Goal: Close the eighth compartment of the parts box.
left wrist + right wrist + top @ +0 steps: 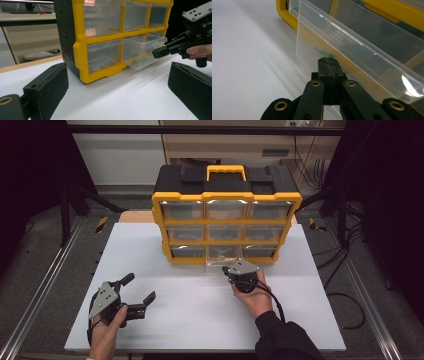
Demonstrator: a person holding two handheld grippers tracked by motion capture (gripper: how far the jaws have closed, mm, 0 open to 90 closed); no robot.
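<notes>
Left tool (141,294) rests low on the worktop (200,315) at near left, jaws apart, nothing between them, well clear of the organizer (227,220). Fine there; I'd leave it idle unless the cabinet starts sliding, then brace its left side. Bottom-middle drawer (142,53) sits partly pulled out toward the near edge, something small and green inside. Right tool (328,65) has jaws together, tips at the drawer's clear front lip; whether they pinch it I can't tell. Judgement: draw straight back, level with the runners, slowly. Any twist could jam the drawer, or tip it as it clears the frame.
</notes>
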